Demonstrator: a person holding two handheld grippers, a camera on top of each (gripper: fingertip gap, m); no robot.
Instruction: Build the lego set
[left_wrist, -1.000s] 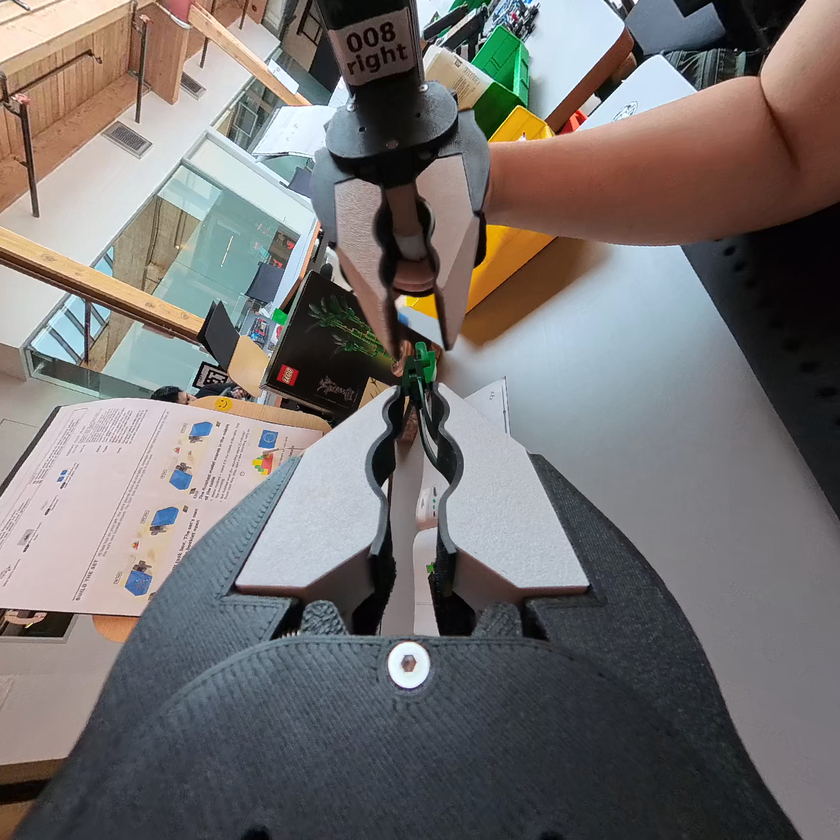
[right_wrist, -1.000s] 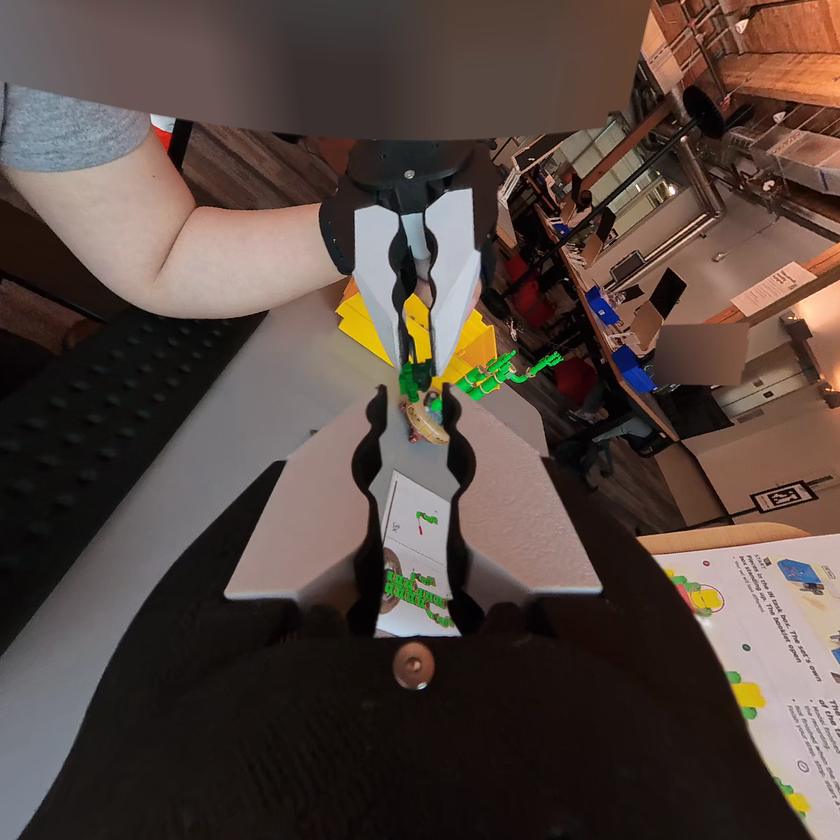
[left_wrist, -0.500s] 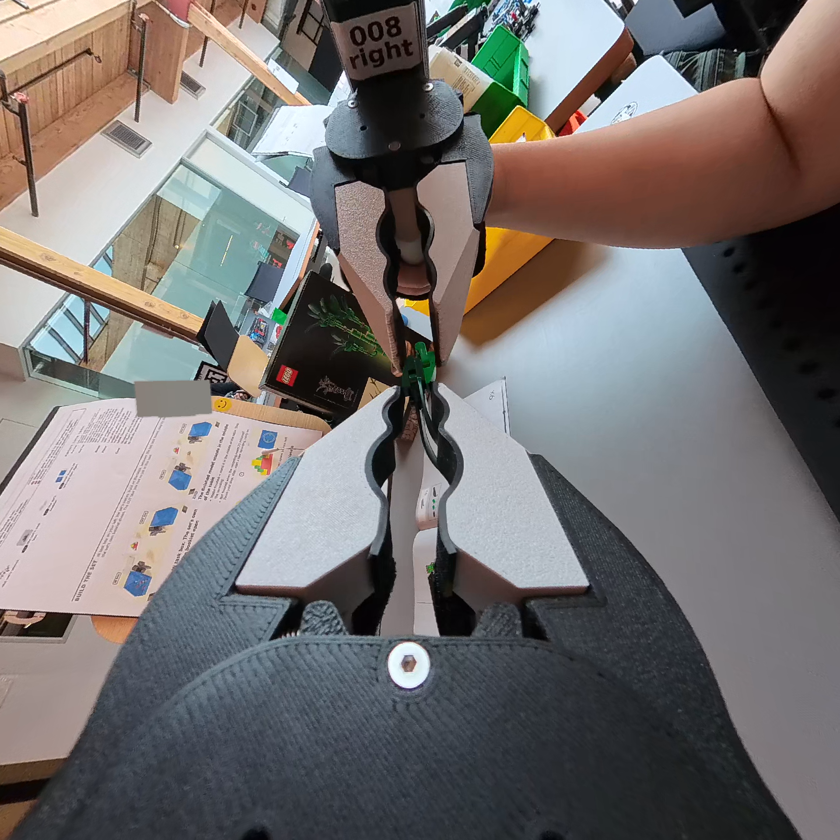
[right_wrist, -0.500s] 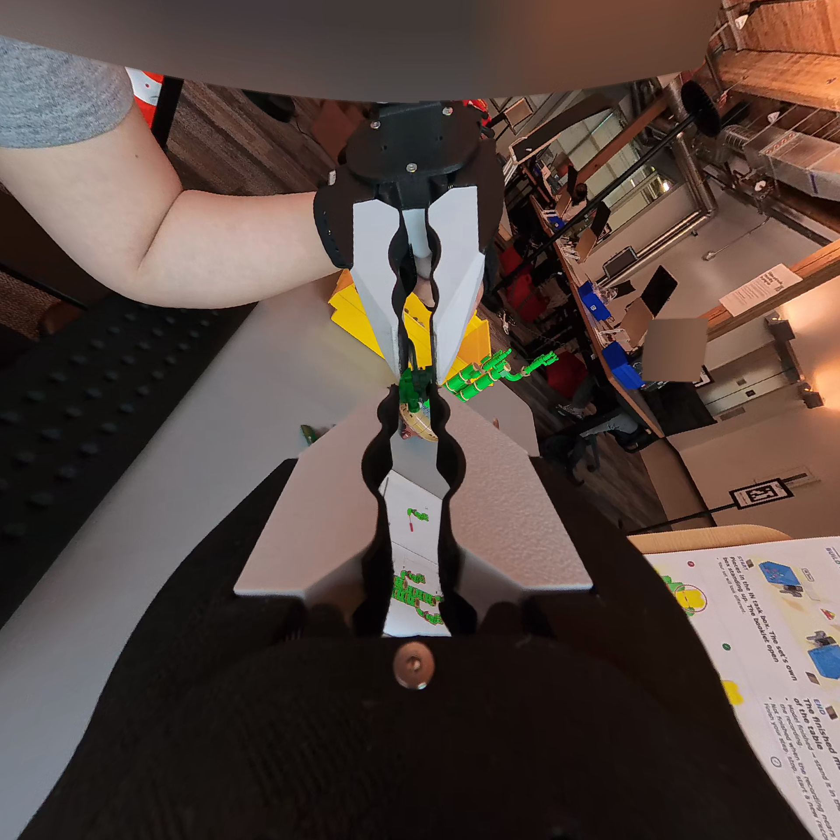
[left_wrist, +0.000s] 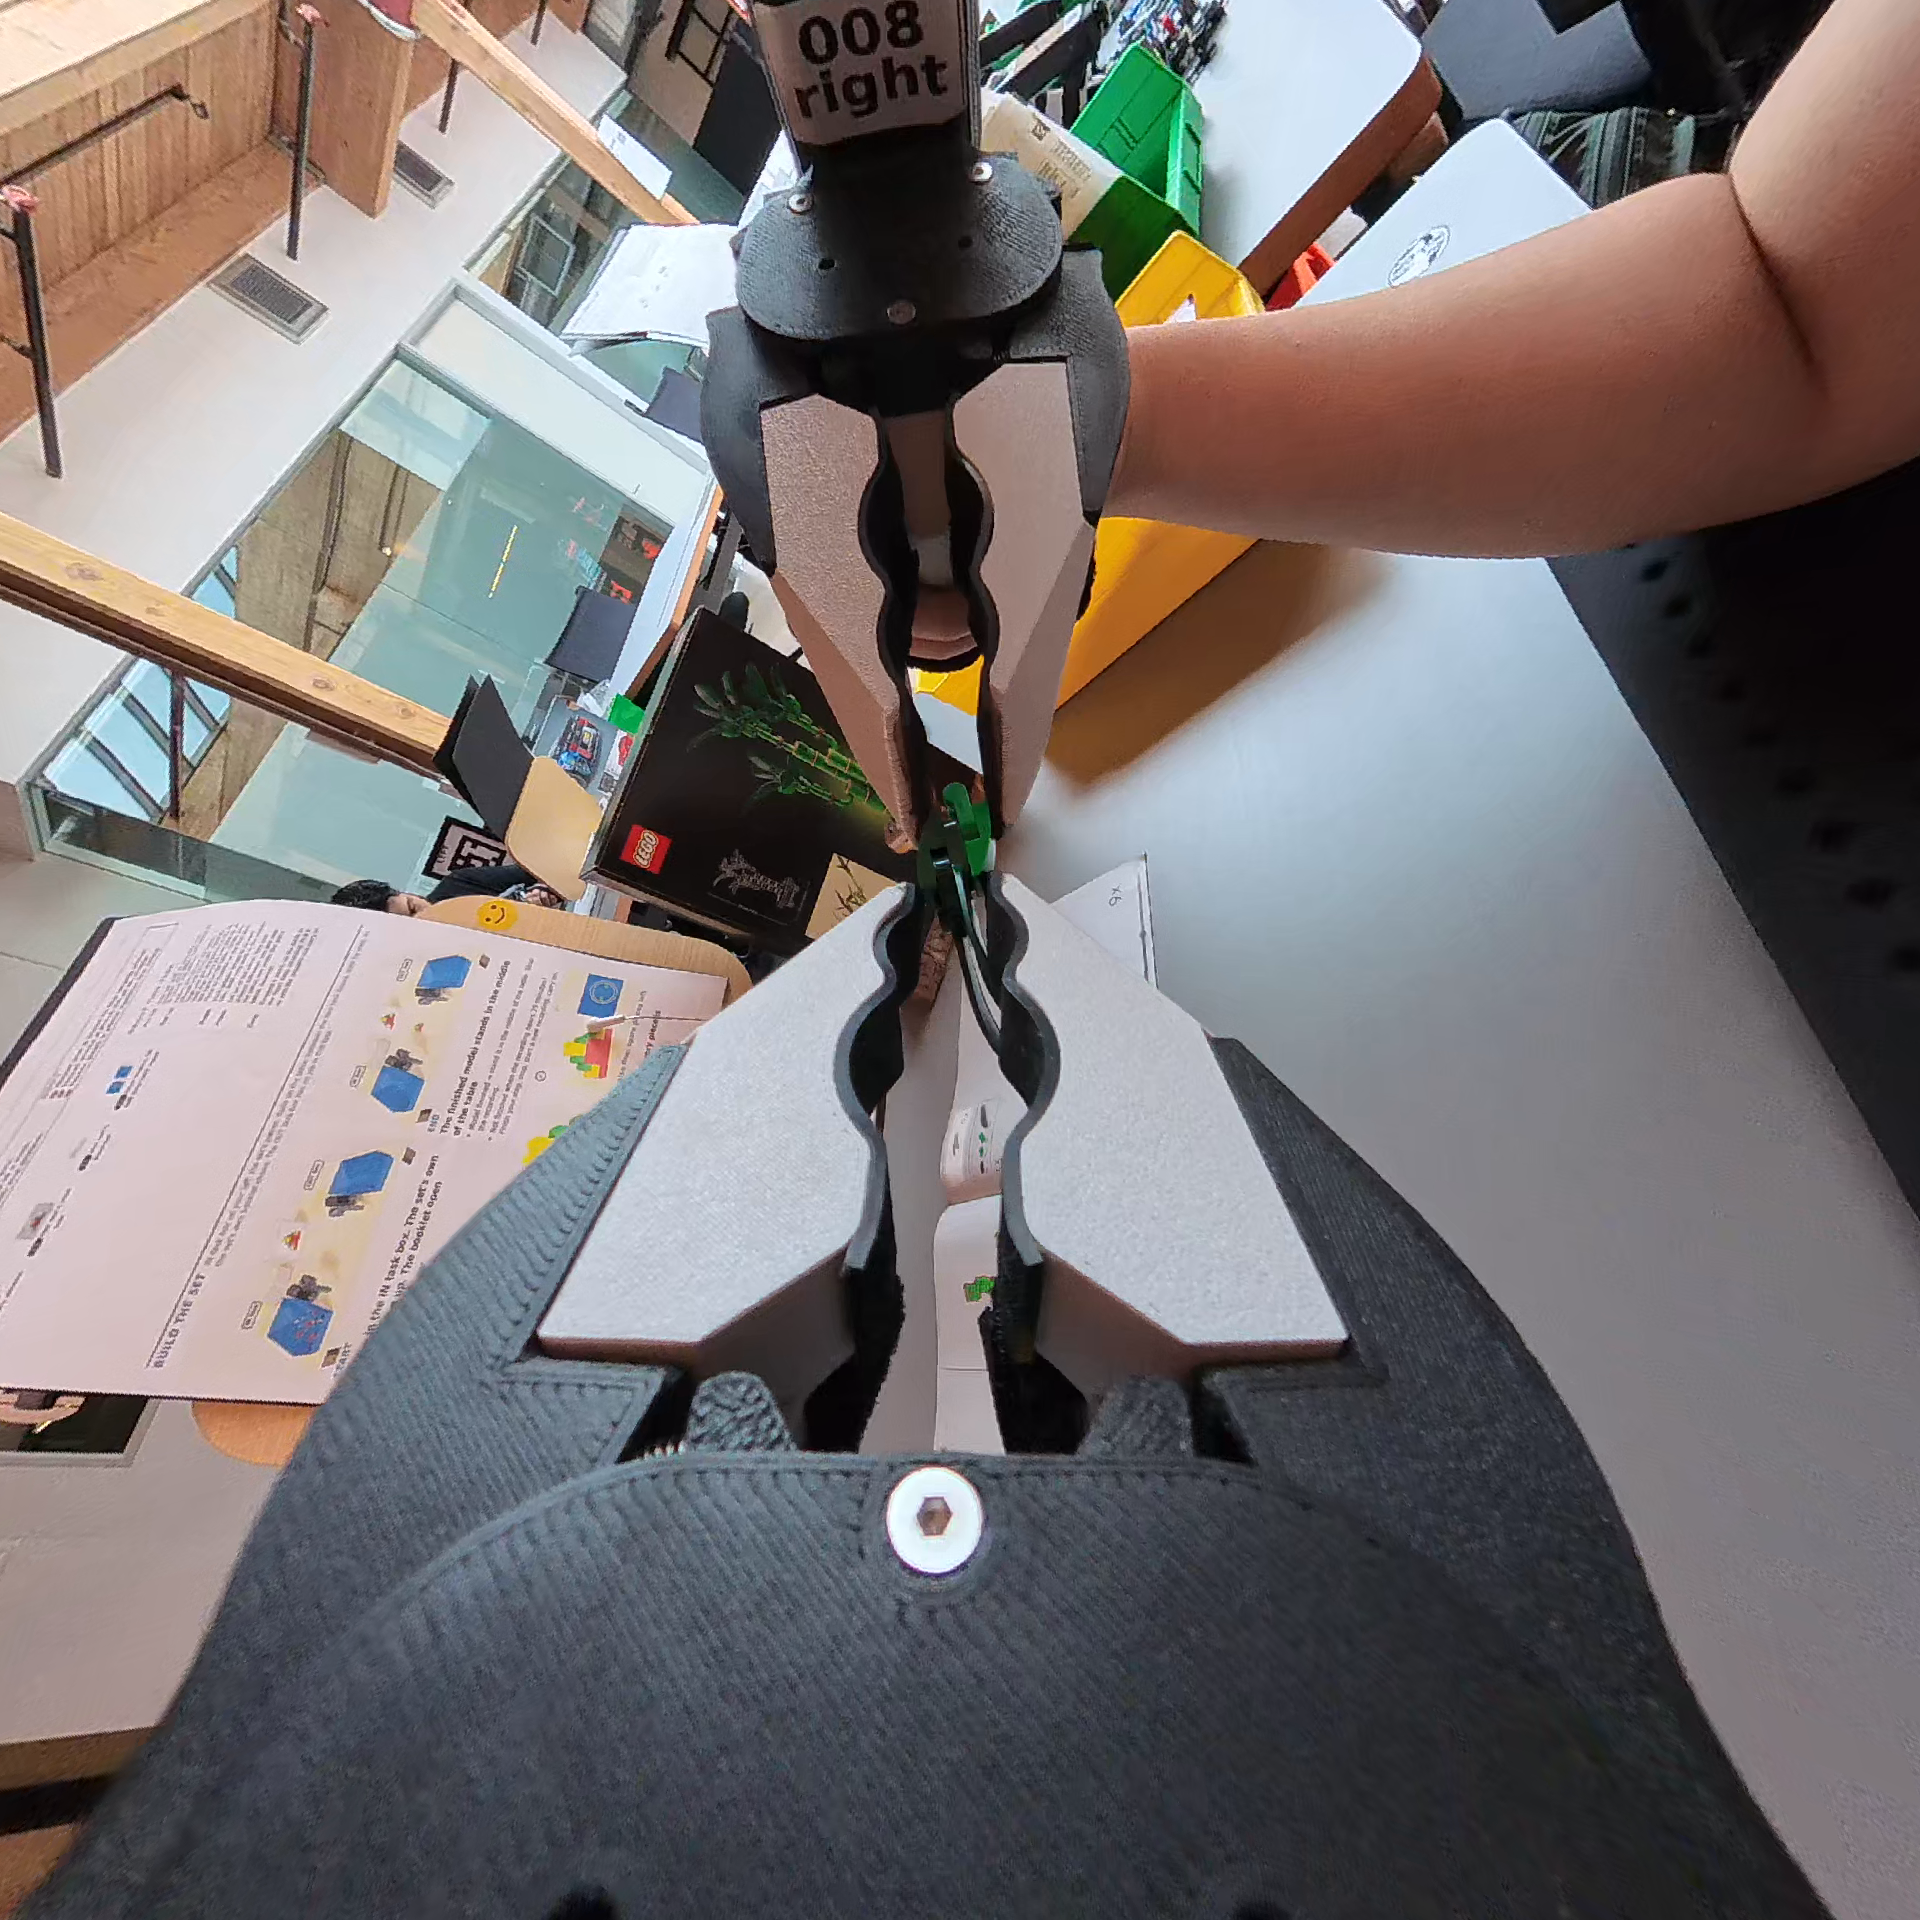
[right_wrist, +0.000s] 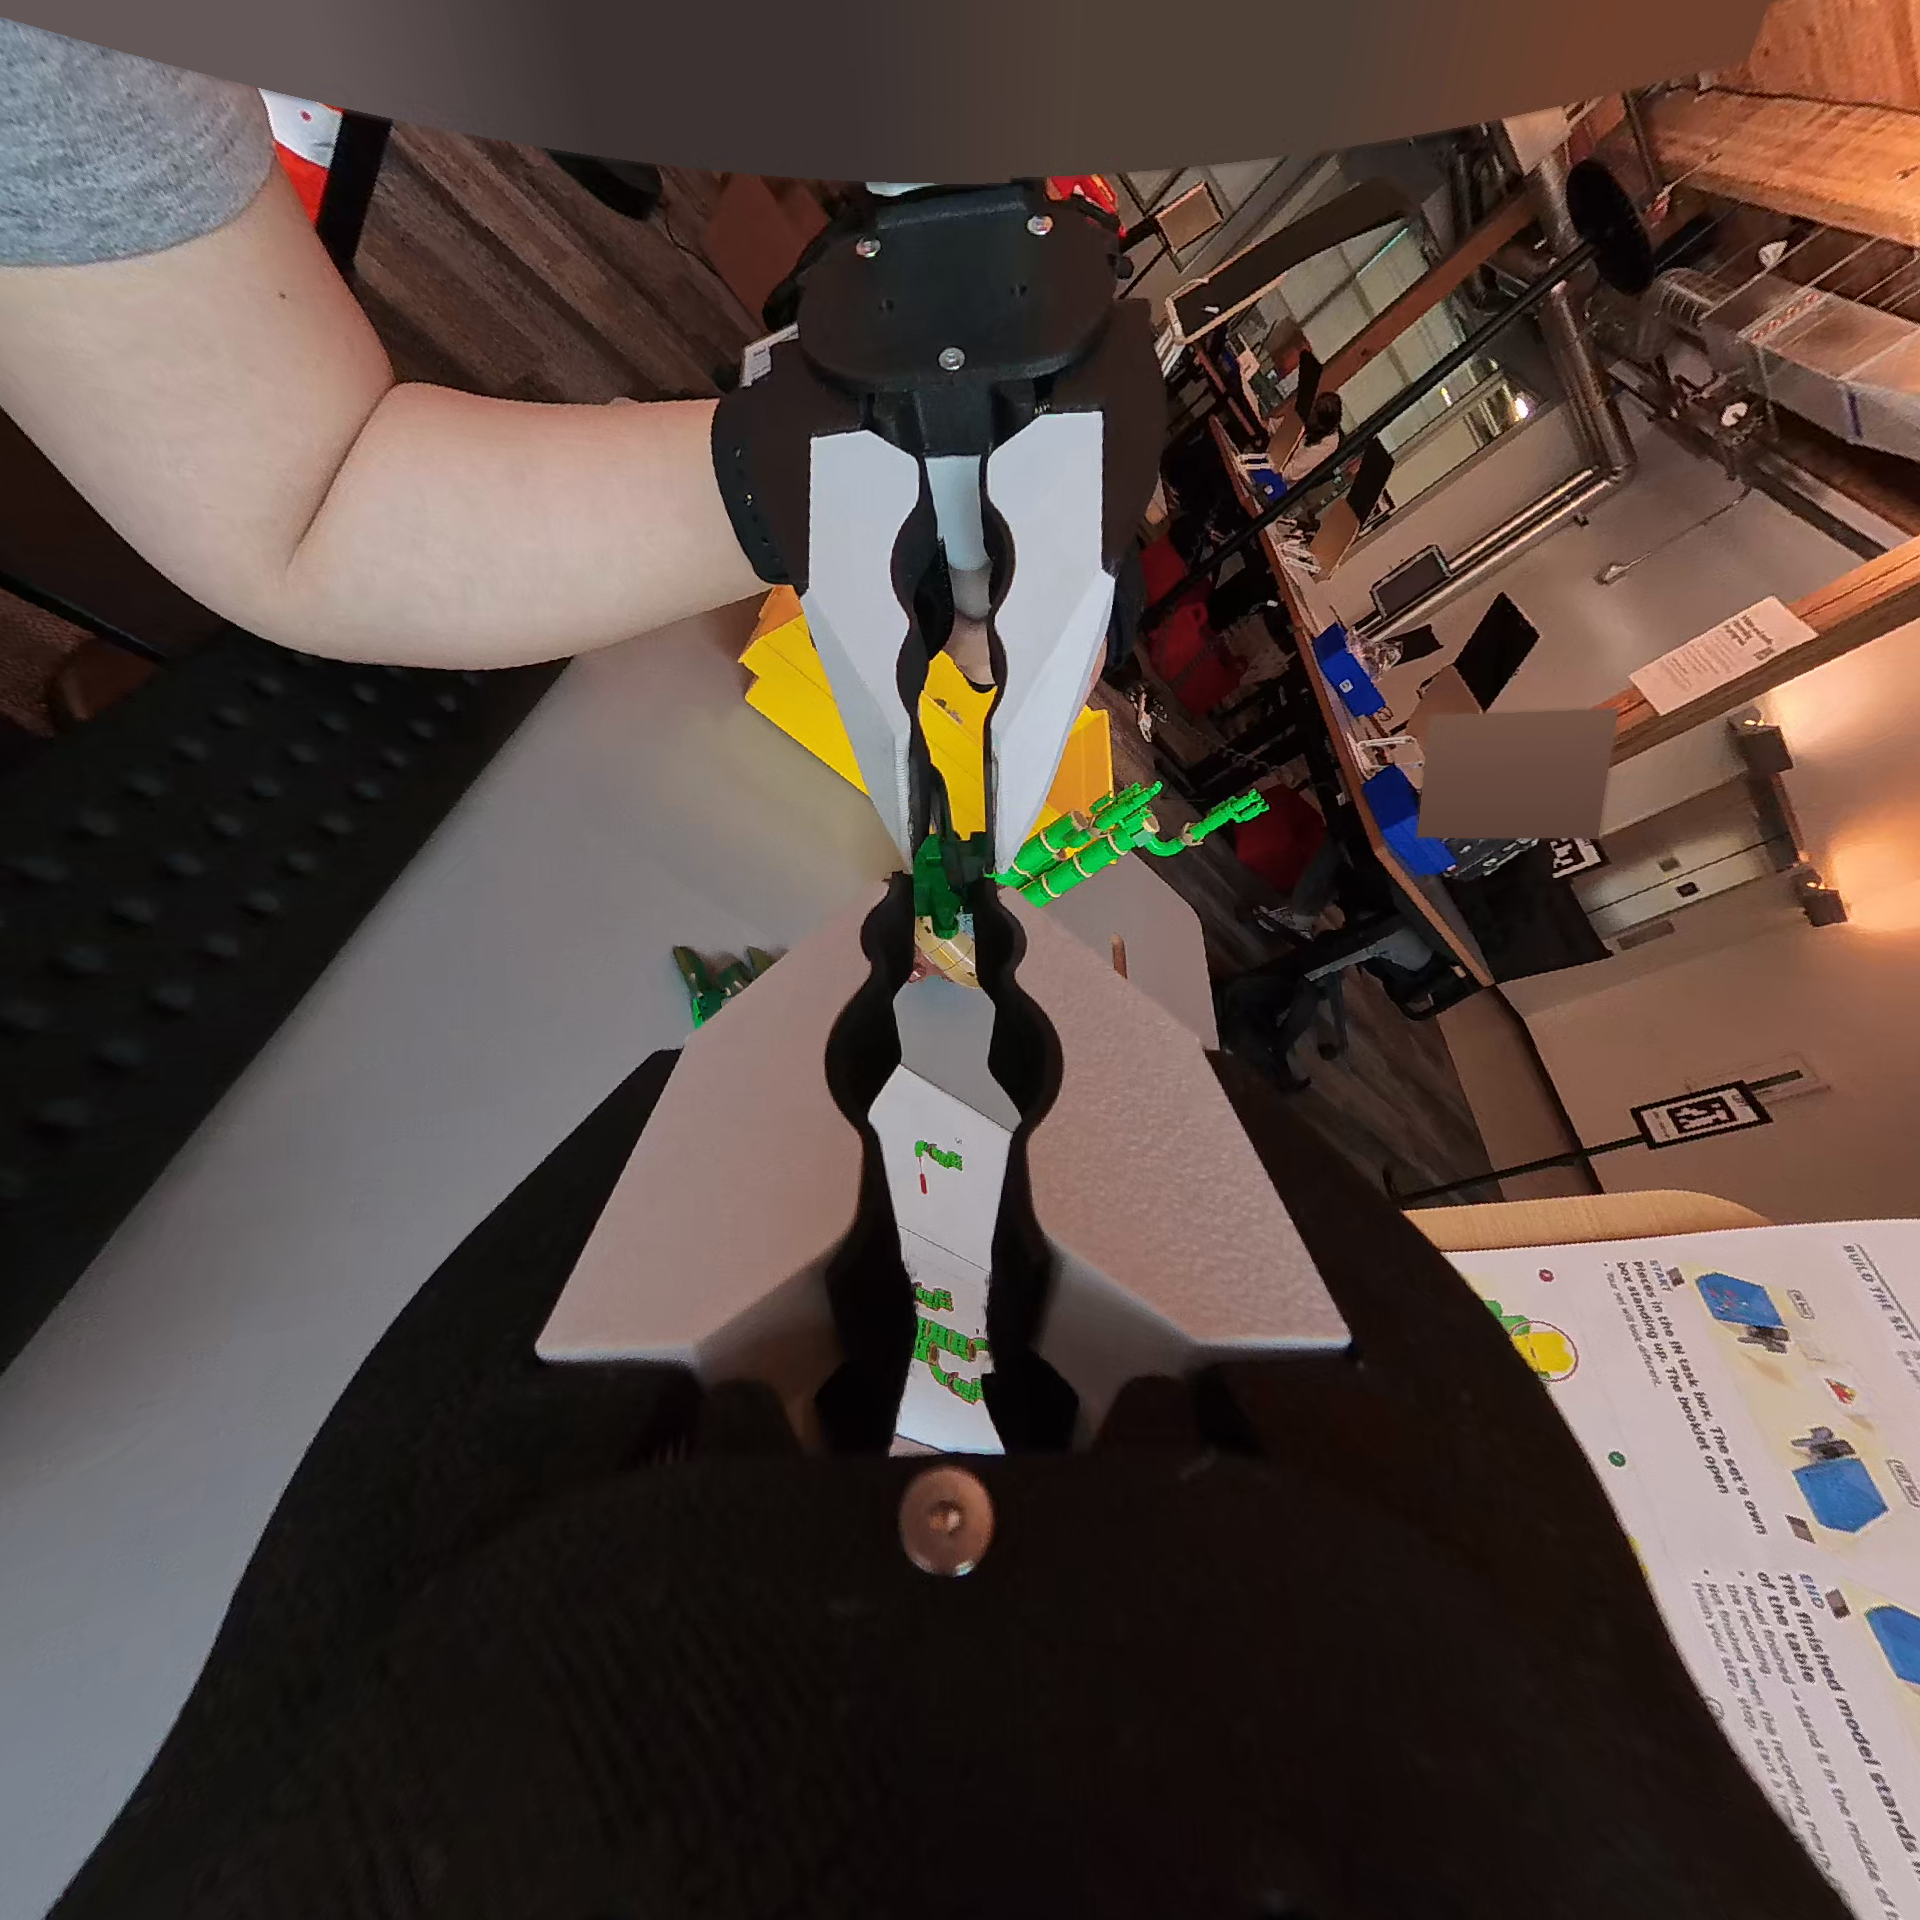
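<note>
Judging from what lies on the desk (right_wrist: 436, 1039), the build is only partly done. A green bamboo stalk assembly (right_wrist: 1091, 847) is already put together and stands past the hand-held grippers, while loose green pieces (right_wrist: 717, 982) remain unused. The left hand-held gripper (left_wrist: 951, 904) is pinched on a small green leaf piece (left_wrist: 961, 831), held in the air above the open instruction booklet (right_wrist: 940, 1247). The right hand-held gripper (right_wrist: 940, 914) is closed on a tan and green part (right_wrist: 945, 940), pressed tip to tip against it.

Bright daylight, warm lamp glow at right, strong fisheye bending, sharp focus
</note>
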